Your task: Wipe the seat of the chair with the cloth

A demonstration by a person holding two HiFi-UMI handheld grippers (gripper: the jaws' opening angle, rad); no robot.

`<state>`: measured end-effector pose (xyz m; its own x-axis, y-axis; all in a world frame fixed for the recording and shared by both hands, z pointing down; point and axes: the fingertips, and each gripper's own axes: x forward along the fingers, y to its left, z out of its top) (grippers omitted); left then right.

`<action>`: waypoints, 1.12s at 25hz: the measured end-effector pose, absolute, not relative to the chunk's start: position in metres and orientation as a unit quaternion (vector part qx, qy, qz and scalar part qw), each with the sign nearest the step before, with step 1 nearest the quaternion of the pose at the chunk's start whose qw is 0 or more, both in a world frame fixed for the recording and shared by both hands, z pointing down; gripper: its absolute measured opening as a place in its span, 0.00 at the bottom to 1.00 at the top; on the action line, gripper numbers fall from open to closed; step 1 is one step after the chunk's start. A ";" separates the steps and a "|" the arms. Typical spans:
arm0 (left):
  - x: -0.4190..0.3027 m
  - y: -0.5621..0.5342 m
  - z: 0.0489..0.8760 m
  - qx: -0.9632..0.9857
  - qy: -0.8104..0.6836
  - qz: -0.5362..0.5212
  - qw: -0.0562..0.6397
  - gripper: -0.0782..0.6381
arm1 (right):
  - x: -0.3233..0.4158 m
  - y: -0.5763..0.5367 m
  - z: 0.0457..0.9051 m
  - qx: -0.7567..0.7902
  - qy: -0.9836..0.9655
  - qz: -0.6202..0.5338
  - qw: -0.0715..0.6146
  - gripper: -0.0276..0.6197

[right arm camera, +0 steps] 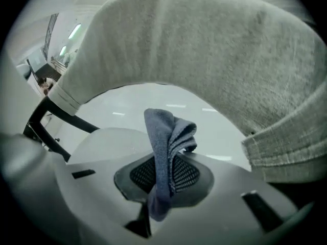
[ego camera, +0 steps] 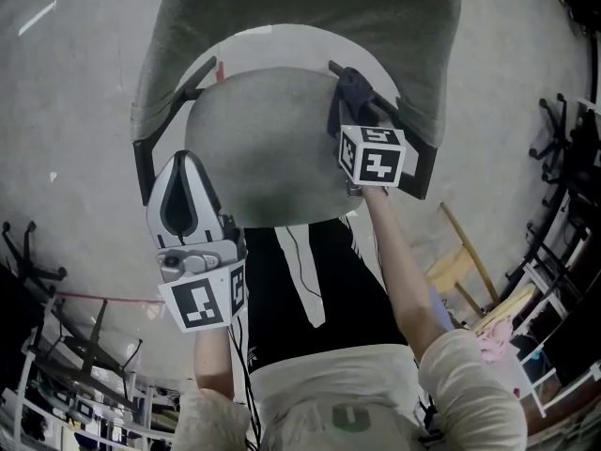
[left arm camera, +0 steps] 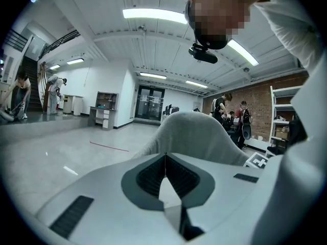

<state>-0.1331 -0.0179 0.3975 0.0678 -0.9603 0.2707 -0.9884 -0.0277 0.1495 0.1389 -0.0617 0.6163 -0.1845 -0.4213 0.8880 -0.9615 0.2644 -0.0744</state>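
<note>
The chair's grey seat (ego camera: 263,148) fills the middle of the head view, with its padded backrest (ego camera: 300,26) curving behind it. My right gripper (ego camera: 349,85) hangs over the seat's right rear, by the armrest bar, shut on a dark blue cloth (ego camera: 346,101). In the right gripper view the cloth (right arm camera: 166,147) sticks up, folded, from between the jaws, with the backrest (right arm camera: 214,60) close above and the seat (right arm camera: 102,139) below left. My left gripper (ego camera: 186,163) is at the seat's left front edge, shut with nothing in it. Its closed tips (left arm camera: 164,158) point at the backrest (left arm camera: 196,134).
Black armrest bars (ego camera: 183,87) flank the seat. Black chair bases (ego camera: 33,256) and racks stand at the left, and a wooden frame (ego camera: 460,261) and shelving at the right. Polished grey floor (ego camera: 66,111) surrounds the chair. Several people (left arm camera: 232,114) stand far off.
</note>
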 end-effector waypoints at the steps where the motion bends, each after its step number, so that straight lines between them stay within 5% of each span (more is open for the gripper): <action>1: -0.136 -0.015 0.395 0.713 -0.684 0.046 0.147 0.13 | 0.124 -0.060 0.609 0.495 -0.699 0.346 0.383 0.12; 16: -0.226 0.047 0.386 0.665 -0.734 0.073 0.117 0.13 | -0.148 0.036 0.600 0.298 -0.734 0.558 0.249 0.12; 28: -0.271 0.065 0.395 0.644 -0.751 0.075 0.125 0.13 | -0.184 0.072 0.655 0.287 -0.669 0.633 0.262 0.12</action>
<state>-0.2708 0.0654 0.3951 -0.1399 -0.9487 0.2834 -0.9859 0.1599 0.0485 -0.1843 0.0723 0.6546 -0.6970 -0.0522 0.7152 -0.7170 0.0330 -0.6963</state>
